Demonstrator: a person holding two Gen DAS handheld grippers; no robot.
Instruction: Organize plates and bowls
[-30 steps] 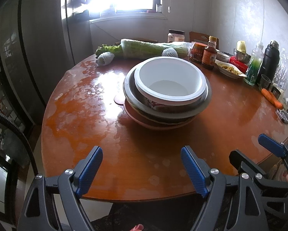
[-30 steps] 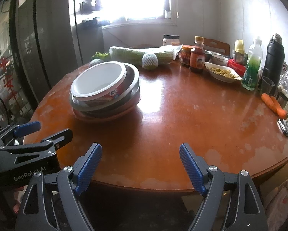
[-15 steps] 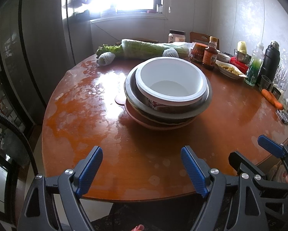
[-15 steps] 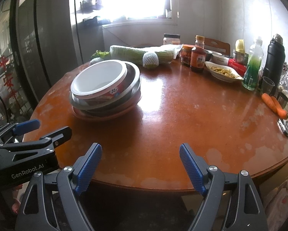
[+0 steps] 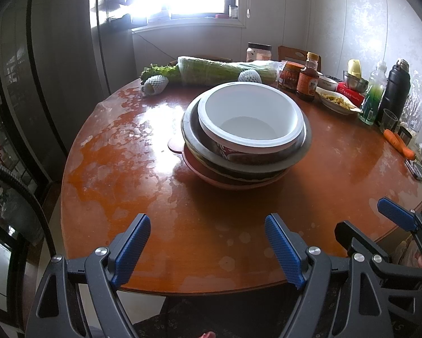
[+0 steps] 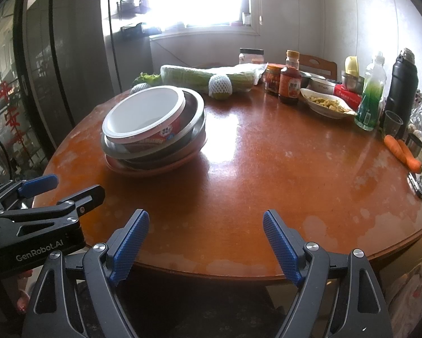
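Note:
A stack stands on the round wooden table: a white paper bowl with a red label sits in a metal bowl, on a pink plate. The same white bowl, metal bowl and pink plate show in the right wrist view. My left gripper is open and empty at the table's near edge, well short of the stack. My right gripper is open and empty at the near edge, right of the stack. Each gripper shows in the other's view, left gripper, right gripper.
Along the back lie a long wrapped cabbage, netted fruit, sauce jars and a bottle, a dish of food, a green bottle, a black flask and carrots. A dark cabinet stands left.
Both views have shifted very slightly; the stack looks a touch nearer in the left wrist view. Both grippers stay open and empty.

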